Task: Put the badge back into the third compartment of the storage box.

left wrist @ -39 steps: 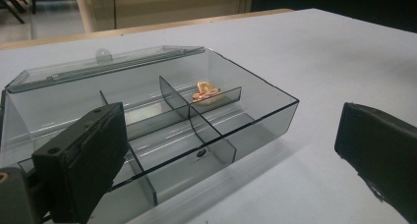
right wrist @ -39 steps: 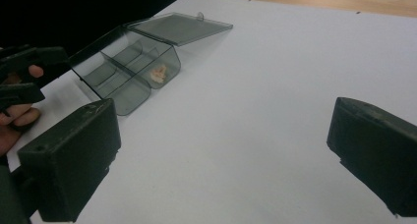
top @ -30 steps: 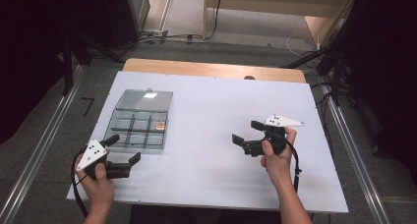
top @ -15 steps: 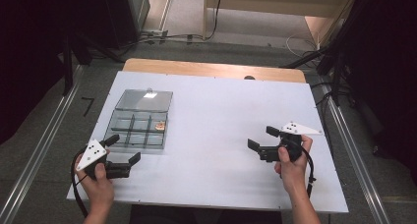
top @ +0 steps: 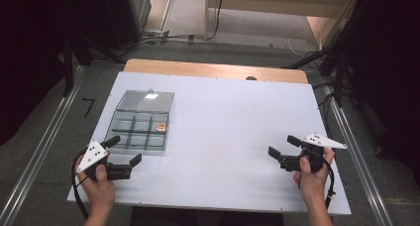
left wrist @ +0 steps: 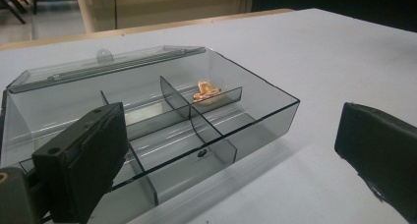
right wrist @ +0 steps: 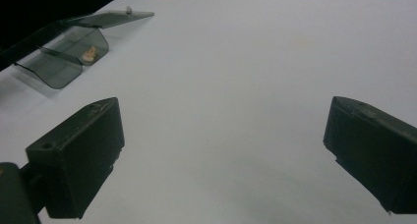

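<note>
Item: clear compartment box point(top: 141, 127), smoke-tinted plastic, lid point(top: 146, 100) folded back flat on its far side. We take it as our landmark. It sits on the white table point(top: 223, 137).

Contents: one small orange-tan piece point(top: 161, 127) in a compartment along the box's right-hand column, in the far row as the left gripper view has it point(left wrist: 206, 92). What the piece is we cannot say for sure; it looks like a crumpled or moulded scrap. The other compartments look empty.

Left gripper point(top: 124, 154): just beside the near edge of the box, jaws wide apart, holding nothing, aimed along the box toward the piece.

Right gripper point(top: 280, 154): well apart from the box, out to its right, jaws likewise spread and empty. From there the box shows far off point(right wrist: 64, 52).

Handling note: we judge the left gripper the one to reach for the piece. We would come in over the near wall and dividers point(left wrist: 196, 118), then drop straight into the compartment, jaws narrowed enough to clear the dividers. The box is light, so a sideways nudge could slide it.
</note>
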Motion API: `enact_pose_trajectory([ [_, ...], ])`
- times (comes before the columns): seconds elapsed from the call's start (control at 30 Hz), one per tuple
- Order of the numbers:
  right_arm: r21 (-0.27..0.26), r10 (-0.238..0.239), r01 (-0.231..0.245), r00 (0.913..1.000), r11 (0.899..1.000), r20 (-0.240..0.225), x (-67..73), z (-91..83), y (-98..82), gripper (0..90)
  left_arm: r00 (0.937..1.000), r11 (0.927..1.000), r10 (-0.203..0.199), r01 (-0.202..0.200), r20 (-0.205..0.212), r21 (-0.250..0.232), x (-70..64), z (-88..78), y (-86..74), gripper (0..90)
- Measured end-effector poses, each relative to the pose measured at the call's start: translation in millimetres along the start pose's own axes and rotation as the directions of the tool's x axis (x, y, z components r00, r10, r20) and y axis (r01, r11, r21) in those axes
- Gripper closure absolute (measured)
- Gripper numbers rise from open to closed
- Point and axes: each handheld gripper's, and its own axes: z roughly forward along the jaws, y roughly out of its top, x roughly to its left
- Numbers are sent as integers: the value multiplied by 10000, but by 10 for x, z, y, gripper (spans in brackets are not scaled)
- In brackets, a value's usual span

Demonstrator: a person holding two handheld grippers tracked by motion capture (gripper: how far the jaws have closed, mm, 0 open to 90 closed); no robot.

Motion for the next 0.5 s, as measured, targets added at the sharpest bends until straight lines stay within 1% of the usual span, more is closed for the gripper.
enact_pose_trajectory([
  [0.13, -74, 245, -243, 9993, 9997, 282, -94, -75, -68, 0, 10000, 10000, -28, 28, -11, -2, 4, 1, 0, 0],
  [0.37, -174, 267, -257, 9979, 9995, 592, -196, -212, -159, 0, 10000, 10000, -37, 37, -27, -15, 4, -2, -2, 0],
  [0.5, -209, 344, -330, 9971, 9992, 675, -287, -288, -233, 0, 10000, 10000, -9, 9, -22, 14, 1, 0, 1, 0],
])
